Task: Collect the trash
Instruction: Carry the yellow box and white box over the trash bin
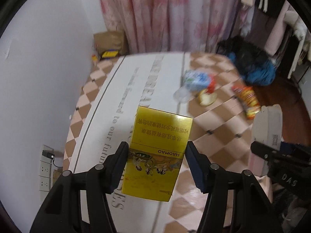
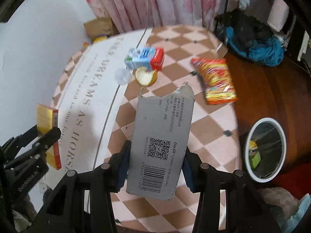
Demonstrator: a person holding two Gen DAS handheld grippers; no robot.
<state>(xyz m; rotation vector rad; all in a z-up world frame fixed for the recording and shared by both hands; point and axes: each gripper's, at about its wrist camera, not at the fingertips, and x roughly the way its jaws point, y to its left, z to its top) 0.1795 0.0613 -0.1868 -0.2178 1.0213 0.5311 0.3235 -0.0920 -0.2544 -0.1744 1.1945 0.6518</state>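
Observation:
My left gripper (image 1: 156,153) is shut on a yellow cigarette box (image 1: 157,151) and holds it above the table; the box also shows in the right wrist view (image 2: 45,120). My right gripper (image 2: 155,153) is shut on a torn grey cardboard box (image 2: 162,136) with a QR code and barcode; it also shows at the right of the left wrist view (image 1: 267,128). On the table lie a blue and red milk carton (image 2: 144,58), a clear plastic cup (image 2: 122,75), a piece of yellow peel (image 2: 145,75) and an orange snack bag (image 2: 215,81).
The round table (image 2: 213,136) has a pink and brown checked cloth with a white lettered band. A white-rimmed trash bin (image 2: 266,149) with trash inside stands on the floor at the right. Pink curtains (image 2: 155,3) hang behind. A blue and black bundle (image 2: 256,46) lies at the far right.

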